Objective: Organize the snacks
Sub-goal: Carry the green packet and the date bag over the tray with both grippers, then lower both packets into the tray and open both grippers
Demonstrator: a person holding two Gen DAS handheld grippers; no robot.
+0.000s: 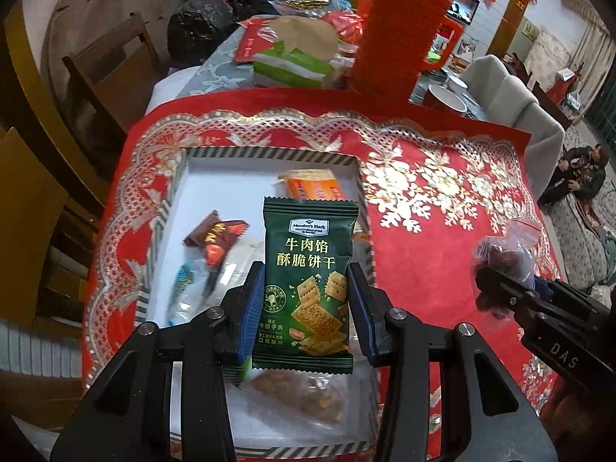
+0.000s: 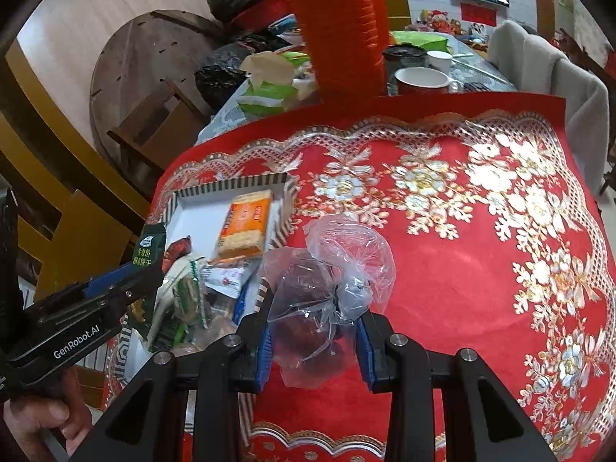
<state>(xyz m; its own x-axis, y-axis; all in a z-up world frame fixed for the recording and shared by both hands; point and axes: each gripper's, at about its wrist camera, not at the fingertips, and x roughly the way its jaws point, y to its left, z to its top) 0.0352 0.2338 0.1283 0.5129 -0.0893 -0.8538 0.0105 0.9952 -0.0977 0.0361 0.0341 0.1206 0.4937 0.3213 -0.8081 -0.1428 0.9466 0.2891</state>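
My left gripper is shut on a green cracker packet, held upright over the white striped-rim box. The box holds an orange cracker pack, a brown-red candy, a blue-white wrapper and a clear bag of brown snacks. My right gripper is shut on a clear plastic bag of dark red fruit, just right of the box above the red cloth. The left gripper with the green packet shows at the left of the right wrist view.
The red and gold cloth covers the table. Behind it stand a stack of orange bowls, green tissue packs, black bags, a white cup and wooden chairs. A person sits at the far right.
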